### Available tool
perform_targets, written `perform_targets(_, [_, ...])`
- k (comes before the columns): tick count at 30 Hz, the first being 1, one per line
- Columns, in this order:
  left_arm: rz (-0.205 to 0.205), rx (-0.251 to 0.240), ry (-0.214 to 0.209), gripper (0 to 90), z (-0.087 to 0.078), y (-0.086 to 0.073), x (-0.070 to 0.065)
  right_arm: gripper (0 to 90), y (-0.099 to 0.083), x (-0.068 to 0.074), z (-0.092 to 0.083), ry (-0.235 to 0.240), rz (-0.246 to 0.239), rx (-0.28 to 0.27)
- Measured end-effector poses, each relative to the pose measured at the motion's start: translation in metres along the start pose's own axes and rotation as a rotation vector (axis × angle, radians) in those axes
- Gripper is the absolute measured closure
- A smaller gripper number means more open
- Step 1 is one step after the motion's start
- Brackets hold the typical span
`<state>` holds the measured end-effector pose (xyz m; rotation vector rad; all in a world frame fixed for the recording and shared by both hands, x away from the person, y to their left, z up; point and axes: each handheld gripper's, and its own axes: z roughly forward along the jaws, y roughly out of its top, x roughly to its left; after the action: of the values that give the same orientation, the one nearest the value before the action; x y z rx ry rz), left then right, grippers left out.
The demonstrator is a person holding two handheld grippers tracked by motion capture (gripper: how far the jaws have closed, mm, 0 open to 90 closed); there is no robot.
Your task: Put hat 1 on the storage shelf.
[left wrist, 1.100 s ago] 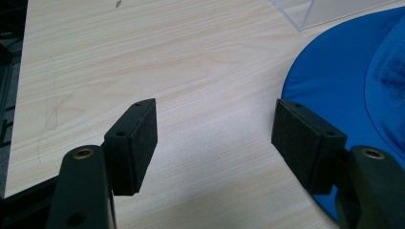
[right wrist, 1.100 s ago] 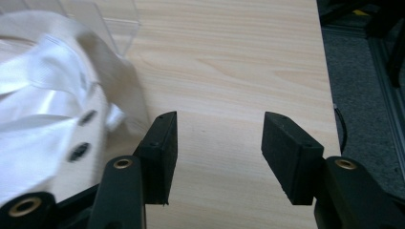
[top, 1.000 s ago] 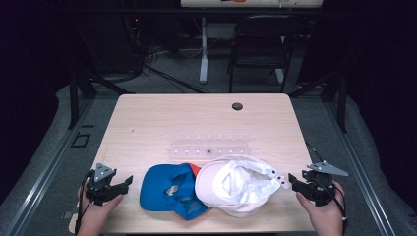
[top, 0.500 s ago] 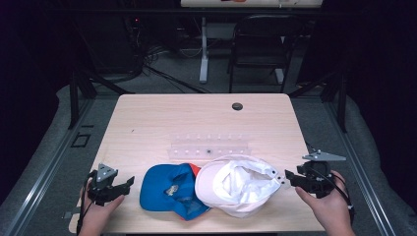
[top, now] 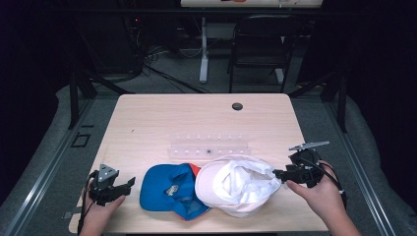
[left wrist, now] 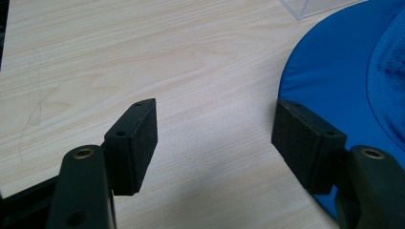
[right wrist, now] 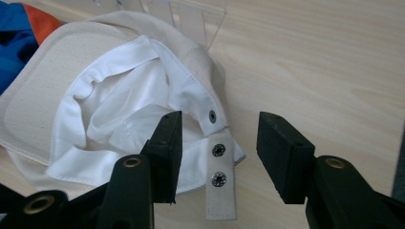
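A white cap lies upside down near the table's front edge, its brim overlapping a blue cap on its left. My right gripper hovers at the white cap's right rim. Its jaws have just been opening a little and stand apart. In the right gripper view the white cap shows its lining, and its snap strap lies in the gap of the right gripper, untouched by either pad. My left gripper is open over bare wood, just left of the blue cap. The left gripper has the blue cap beside its right jaw.
A clear plastic rack lies flat just behind the caps, its corner near the blue brim. A small black disc sits at the table's far side. The wooden table ends close behind both hands; a chair stands beyond it.
My right gripper has risen and come slightly in toward the white cap's rim. The left gripper and both caps have stayed put.
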<state>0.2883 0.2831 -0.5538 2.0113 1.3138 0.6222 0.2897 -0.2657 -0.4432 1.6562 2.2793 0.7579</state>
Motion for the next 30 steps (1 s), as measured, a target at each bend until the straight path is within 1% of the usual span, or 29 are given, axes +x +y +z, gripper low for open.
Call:
perform_targets(4, [-0.001,0.0,-0.002,32.8,0.001,0.0,-0.001,51.6,0.004,-0.003,0.009,0.008,0.032,0.069])
perform_targets(6, [0.0,0.003,-0.003,32.8,0.001,0.0,-0.001,51.2,0.005,-0.006,0.012,0.018,0.055,0.093])
perform_targets(7, [0.0,0.003,-0.003,32.8,0.001,0.0,-0.001,51.2,0.005,-0.007,0.014,0.019,0.061,0.116])
perform_targets(9, [0.0,0.004,-0.003,32.9,0.001,0.0,0.0,50.8,0.006,-0.01,0.018,0.03,0.093,0.139])
perform_targets(11, [0.004,0.005,-0.003,32.9,0.001,0.0,0.0,50.5,0.006,-0.013,0.021,0.033,0.109,0.164])
perform_targets(13, [0.005,0.005,-0.004,32.9,0.002,0.0,0.0,50.5,0.006,-0.016,0.025,0.043,0.134,0.174])
perform_targets(16, [0.006,0.008,-0.003,32.9,0.002,0.0,0.0,50.6,0.005,-0.02,0.031,0.082,0.179,0.197])
perform_targets(19, [0.003,0.008,-0.003,32.8,0.003,0.0,-0.001,51.4,0.005,-0.021,0.037,0.094,0.2,0.219])
perform_targets(20, [0.003,0.008,-0.003,32.8,0.003,0.0,-0.001,51.7,0.004,-0.021,0.039,0.1,0.216,0.217])
perform_targets(21, [0.005,0.008,-0.002,32.8,0.003,0.0,-0.001,52.7,0.005,-0.022,0.04,0.114,0.216,0.232])
perform_targets(24, [0.005,0.008,-0.003,32.8,0.003,0.0,-0.001,55.4,0.005,-0.021,0.044,0.114,0.23,0.247])
perform_targets(28, [0.007,0.011,-0.004,32.8,0.003,0.0,-0.001,59.5,0.005,-0.018,0.047,0.094,0.238,0.275])
perform_targets(30, [0.008,0.011,-0.005,32.8,0.003,0.0,-0.001,62.7,0.005,-0.017,0.048,0.09,0.226,0.282])
